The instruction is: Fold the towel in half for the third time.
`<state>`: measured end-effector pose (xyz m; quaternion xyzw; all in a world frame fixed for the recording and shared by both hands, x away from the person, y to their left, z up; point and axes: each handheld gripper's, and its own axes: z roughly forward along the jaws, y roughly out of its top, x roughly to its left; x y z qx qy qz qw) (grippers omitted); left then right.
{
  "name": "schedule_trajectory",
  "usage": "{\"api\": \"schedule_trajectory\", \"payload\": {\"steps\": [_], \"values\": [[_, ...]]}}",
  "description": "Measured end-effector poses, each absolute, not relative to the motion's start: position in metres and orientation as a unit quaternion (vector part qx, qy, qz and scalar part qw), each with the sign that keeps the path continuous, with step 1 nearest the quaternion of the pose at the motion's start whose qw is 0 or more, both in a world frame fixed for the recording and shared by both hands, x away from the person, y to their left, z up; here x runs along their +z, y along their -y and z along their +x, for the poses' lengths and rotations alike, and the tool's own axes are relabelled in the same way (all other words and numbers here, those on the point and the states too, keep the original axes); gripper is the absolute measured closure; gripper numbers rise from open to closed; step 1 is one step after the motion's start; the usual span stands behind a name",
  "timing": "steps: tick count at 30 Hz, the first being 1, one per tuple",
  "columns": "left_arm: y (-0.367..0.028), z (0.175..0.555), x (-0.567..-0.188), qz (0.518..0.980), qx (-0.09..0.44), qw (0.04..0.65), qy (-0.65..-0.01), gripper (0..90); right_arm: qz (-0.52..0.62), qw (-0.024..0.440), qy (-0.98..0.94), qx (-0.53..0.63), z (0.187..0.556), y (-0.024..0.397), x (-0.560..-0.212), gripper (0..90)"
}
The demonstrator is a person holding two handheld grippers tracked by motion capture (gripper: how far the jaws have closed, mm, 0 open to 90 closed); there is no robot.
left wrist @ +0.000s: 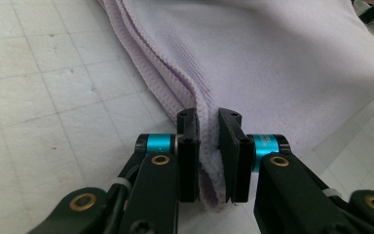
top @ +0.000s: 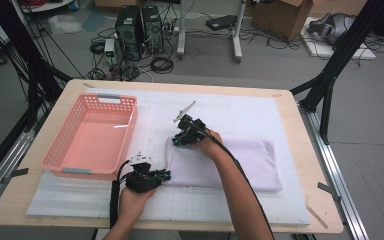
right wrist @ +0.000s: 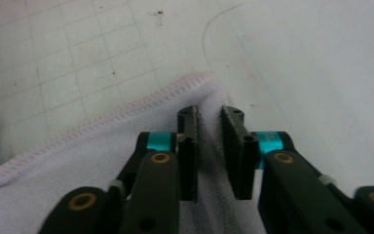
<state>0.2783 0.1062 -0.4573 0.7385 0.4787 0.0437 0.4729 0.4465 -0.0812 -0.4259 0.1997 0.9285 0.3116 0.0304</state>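
A: How do the jaws of the left gripper stand?

B: Nearly together, pinching the stitched edge of the pale lilac towel. In the left gripper view the folded layers run up between the two black pads, and a tuft of cloth bulges out beneath them.

A: And the right gripper?

B: Its jaws stand almost as close. In the right gripper view they sit over the towel's corner with a fold of the fabric between the pads, which look to press on it. The hemmed edge runs off to the left just beyond the tips.

A: Where does the towel lie?

B: Folded into a long pad on the white gridded mat, right of centre on the desk. The left gripper has its near left corner; the right gripper has the far left corner. The two are near each other along that short left edge.

A: What else is around?

B: A pink plastic basket stands to the left of the towel, just beside the left gripper. Past the far edge of the desk, on the floor, there are two black computer towers, loose cables and a cardboard box.

A: Any writing to read?

B: The cyan bands behind each jaw carry tiny print, too small to make out. I can read no brand or label anywhere else.
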Motion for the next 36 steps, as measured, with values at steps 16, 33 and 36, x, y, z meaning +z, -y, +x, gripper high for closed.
{"api": "schedule_trajectory", "payload": {"steps": [16,33,36], "values": [[-0.124,0.265,-0.417,0.715,0.054,0.526,-0.458,81.5,0.177,0.061,-0.902,0.389,0.431,0.077,-0.392,82.2],[-0.075,0.275,-0.393,0.733,0.041,0.545,-0.405,81.4,0.197,0.096,-0.882,0.417,0.419,0.133,-0.356,82.3],[-0.059,0.277,-0.391,0.740,0.039,0.543,-0.395,81.3,0.200,0.103,-0.879,0.421,0.416,0.146,-0.353,82.2]]}}
